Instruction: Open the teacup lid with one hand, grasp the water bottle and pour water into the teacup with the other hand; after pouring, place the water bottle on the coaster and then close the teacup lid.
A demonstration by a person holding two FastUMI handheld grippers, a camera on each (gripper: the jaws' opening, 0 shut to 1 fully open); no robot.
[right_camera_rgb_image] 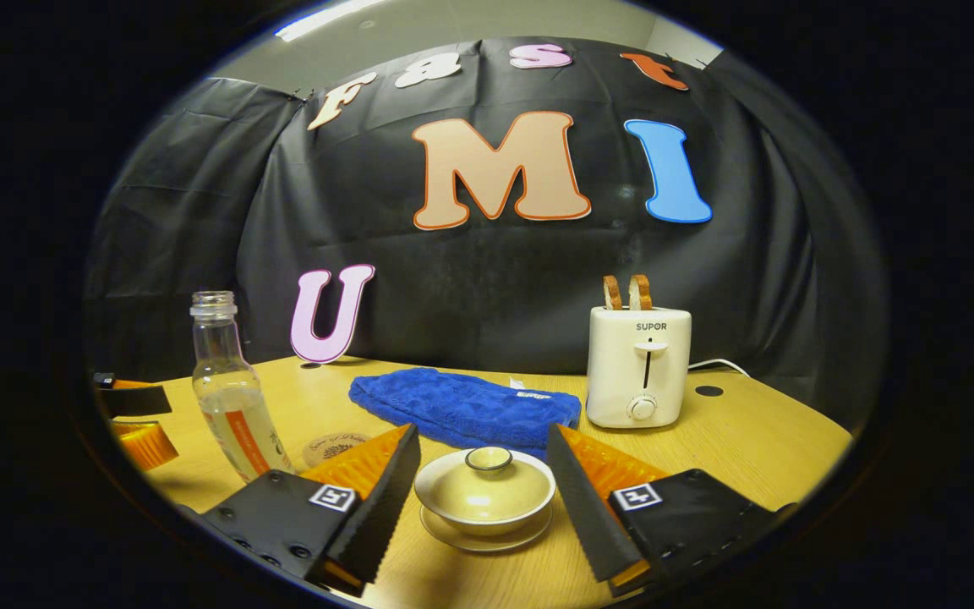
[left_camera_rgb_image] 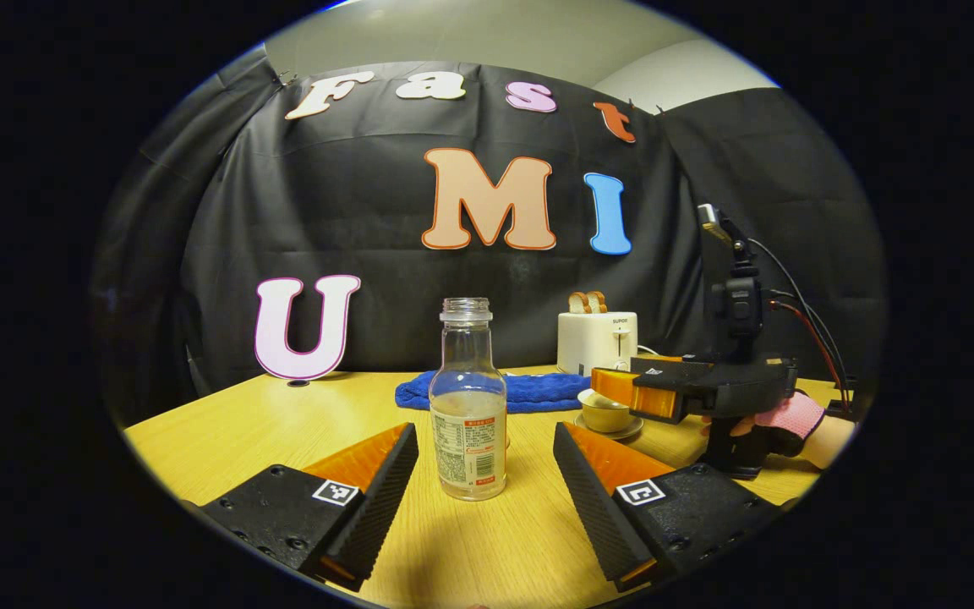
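The toaster (right_camera_rgb_image: pixel 639 365) front reads "SUPOR" above its lever.

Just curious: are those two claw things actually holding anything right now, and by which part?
Nothing is held. The left gripper is open around the water bottle; the right gripper is open around the lidded teacup.

The left gripper view sits low over the desk (left_camera_rgb_image: pixel 284 414), looking forward along its own left tool (left_camera_rgb_image: pixel 484 499) toward the booth's black wall, with the water bottle (left_camera_rgb_image: pixel 467 397) close at centre frame. The right gripper view is likewise low and faces the same wall, close above the teacup (right_camera_rgb_image: pixel 485 491) at lower centre. Both views share the bottle (right_camera_rgb_image: pixel 229 402), the blue cloth (left_camera_rgb_image: pixel 529 391) (right_camera_rgb_image: pixel 462 406), the toaster (left_camera_rgb_image: pixel 597 338) (right_camera_rgb_image: pixel 639 364) and the teacup (left_camera_rgb_image: pixel 605 412). The right tool (left_camera_rgb_image: pixel 614 391) appears at the right of the left gripper view.
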